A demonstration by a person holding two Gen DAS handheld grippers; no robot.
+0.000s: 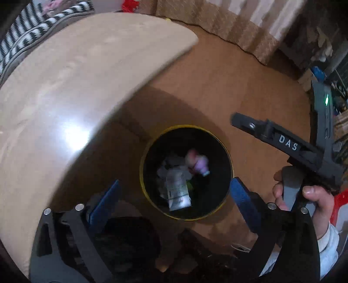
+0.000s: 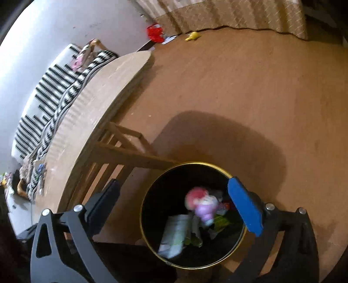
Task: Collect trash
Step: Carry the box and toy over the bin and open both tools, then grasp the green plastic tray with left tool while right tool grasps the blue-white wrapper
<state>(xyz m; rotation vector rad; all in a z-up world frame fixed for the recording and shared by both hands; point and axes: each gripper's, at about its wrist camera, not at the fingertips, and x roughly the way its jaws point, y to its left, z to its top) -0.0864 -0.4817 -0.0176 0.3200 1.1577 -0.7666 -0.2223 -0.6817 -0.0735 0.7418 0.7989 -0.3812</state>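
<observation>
A black bin with a yellow rim point(image 1: 142, 165) stands on the brown floor beside a table. Inside it lie a white packet point(image 1: 177, 187) and a blurred pink and purple item point(image 1: 199, 163). My left gripper point(image 1: 175, 181) hangs over the bin, open, with nothing between its blue pads. In the right wrist view the same bin rim point(image 2: 195, 163) sits under my right gripper point(image 2: 174, 181), also open and holding nothing. The pink and purple item point(image 2: 204, 204), the white packet point(image 2: 176, 233) and green scraps point(image 2: 219, 222) show in the bin. A hand point(image 1: 319, 202) holds the right gripper's black frame point(image 1: 287, 144).
A light wooden table point(image 1: 87, 76) overhangs the bin's left side, with wooden slats point(image 2: 121, 152) beneath it. A black and white striped sofa point(image 2: 54, 87) lies beyond. A red bag point(image 2: 154, 32) and a yellow toy point(image 2: 192, 36) sit near the curtain point(image 2: 228, 13).
</observation>
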